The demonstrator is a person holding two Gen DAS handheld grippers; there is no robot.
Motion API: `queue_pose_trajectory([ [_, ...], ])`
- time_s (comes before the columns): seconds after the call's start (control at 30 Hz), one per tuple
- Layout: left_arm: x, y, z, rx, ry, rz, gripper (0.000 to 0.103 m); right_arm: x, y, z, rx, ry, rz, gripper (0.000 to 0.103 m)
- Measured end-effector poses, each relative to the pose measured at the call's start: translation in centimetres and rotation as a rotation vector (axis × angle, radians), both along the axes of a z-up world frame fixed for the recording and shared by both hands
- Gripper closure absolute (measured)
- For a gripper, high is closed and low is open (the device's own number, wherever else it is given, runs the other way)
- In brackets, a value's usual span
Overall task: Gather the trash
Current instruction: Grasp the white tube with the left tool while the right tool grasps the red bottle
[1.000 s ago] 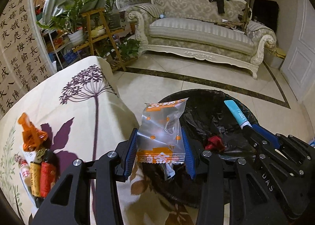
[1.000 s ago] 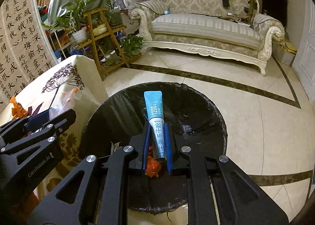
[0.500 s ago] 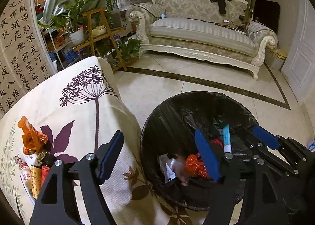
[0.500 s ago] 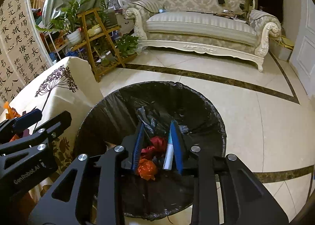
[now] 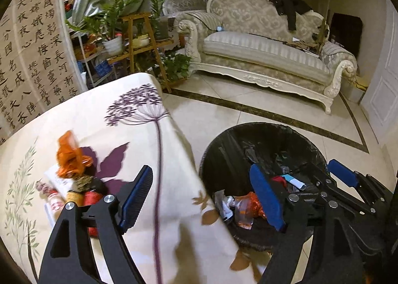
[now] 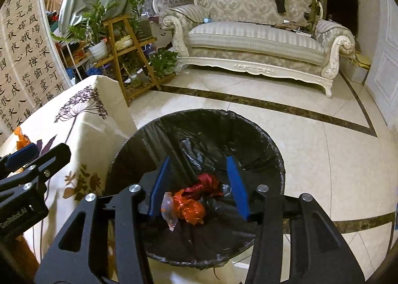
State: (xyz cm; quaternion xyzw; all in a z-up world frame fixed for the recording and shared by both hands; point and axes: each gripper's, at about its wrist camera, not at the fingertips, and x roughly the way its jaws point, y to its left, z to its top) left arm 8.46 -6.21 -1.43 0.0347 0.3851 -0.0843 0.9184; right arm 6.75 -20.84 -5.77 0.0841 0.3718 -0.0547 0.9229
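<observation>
Down in the black-lined trash bin (image 6: 261, 144) lie red-orange wrappers (image 6: 191, 207) and a blue-white tube (image 5: 293, 180), dropped clear | right gripper (image 6: 199, 184) jaws just opening, nothing between them, poised over bin | left gripper (image 5: 204, 197) spread wide, empty, angled toward tablecloth (image 5: 139, 144) where an orange wrapper (image 5: 71, 157) and small bottles (image 5: 74, 197) await pickup
</observation>
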Motion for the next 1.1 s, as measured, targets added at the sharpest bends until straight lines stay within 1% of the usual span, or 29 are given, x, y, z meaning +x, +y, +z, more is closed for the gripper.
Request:
queue_pose_trajectory([
  [0.33, -2.4, 5.1, 0.6, -0.014, -0.005, 0.107, 0.025, -0.8, 4.4, 1.4, 0.002, -0.018, 0.104, 0.056],
  [0.6, -4.4, 10.7, -0.2, -0.022, 0.024, 0.233, 0.025, -1.5, 8.0, 2.1, -0.003, -0.026, 0.187, 0.056],
  [0.73, -5.3, 13.2, -1.1, -0.017, 0.049, 0.29, 0.025, -1.9, 9.8, 2.1, 0.0, -0.022, 0.228, 0.056],
  [0.87, -6.0, 14.5, -2.1, -0.018, 0.077, 0.319, 0.025, -2.3, 11.2, 2.2, -0.002, -0.022, 0.263, 0.056],
  [1.1, -5.7, 15.4, -3.3, -0.013, 0.12, 0.34, 0.025, -2.6, 12.4, 2.2, -0.005, -0.02, 0.288, 0.055],
])
